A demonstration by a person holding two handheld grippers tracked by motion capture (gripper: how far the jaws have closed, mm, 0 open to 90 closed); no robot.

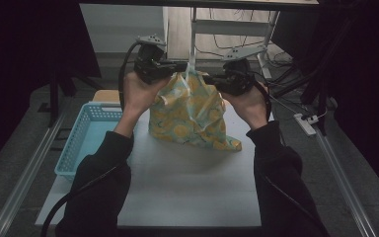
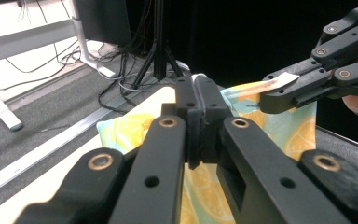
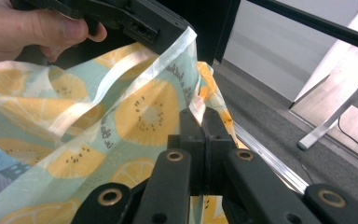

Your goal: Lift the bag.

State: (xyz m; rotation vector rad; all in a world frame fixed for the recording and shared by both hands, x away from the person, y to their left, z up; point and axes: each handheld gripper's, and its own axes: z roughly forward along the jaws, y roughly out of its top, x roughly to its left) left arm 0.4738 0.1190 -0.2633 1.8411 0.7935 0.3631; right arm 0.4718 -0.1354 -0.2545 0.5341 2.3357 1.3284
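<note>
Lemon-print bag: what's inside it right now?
Cannot tell. The lemon-print bag bulges, but both grippers, left and right, pinch its top edge, and its printed sides hide any contents.

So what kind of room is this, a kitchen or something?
More likely a lab or workshop set up for recording. Loose cables trail over a grey floor, metal rails flank a white table, and dark curtains hang around it.

One lemon-print bag [image 1: 192, 116], one blue basket [image 1: 86, 136], one white tabletop [image 1: 187, 182]. Two grippers: left gripper [image 1: 180, 66], right gripper [image 1: 208, 78], each with two black fingers [image 2: 186, 100] pressed together on the bag top. Two hands, two dark sleeves [image 1: 103, 173]. One power strip [image 1: 305, 123] on the floor at right.
</note>
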